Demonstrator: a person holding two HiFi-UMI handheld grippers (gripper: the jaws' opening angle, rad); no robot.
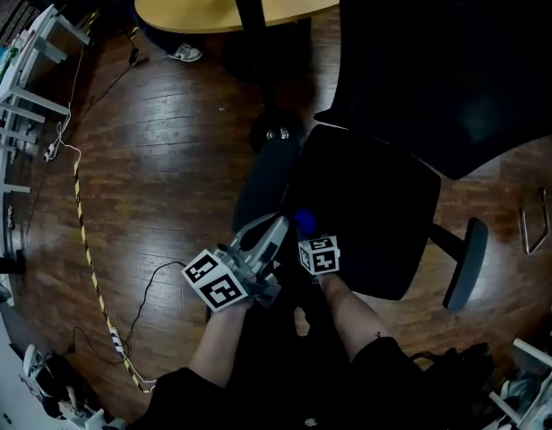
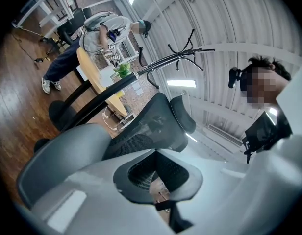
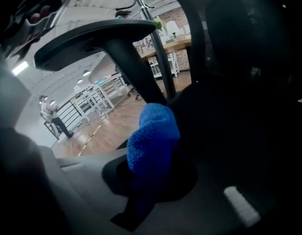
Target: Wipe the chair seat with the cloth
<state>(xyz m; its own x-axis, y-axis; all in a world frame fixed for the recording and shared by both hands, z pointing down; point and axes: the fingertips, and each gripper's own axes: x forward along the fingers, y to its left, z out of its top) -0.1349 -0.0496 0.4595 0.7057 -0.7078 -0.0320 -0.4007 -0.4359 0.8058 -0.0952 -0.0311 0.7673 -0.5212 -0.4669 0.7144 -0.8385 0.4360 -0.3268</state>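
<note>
Head view: the left gripper (image 1: 278, 227) and right gripper (image 1: 308, 237) sit close together at the near left edge of the black chair seat (image 1: 375, 204). A small blue cloth (image 1: 304, 220) shows at the right gripper's tip, right at that edge of the seat. The chair's backrest (image 1: 455, 61) rises beyond, and a round wooden table (image 1: 195, 7) stands on the plank floor (image 1: 150, 168) further off.

Left gripper view: the left gripper (image 2: 156, 153) points upward, its jaws drawn together at the tips with nothing held. The mesh backrest (image 2: 141, 126) shows through the hollow behind the tips. A person (image 2: 97, 38) leans at the table (image 2: 99, 77) far behind.

Right gripper view: the right gripper (image 3: 156, 165) is clamped on the cloth (image 3: 153, 141), which bunches up between its jaws beside the dark seat (image 3: 229, 131), below an armrest (image 3: 92, 38)
</note>
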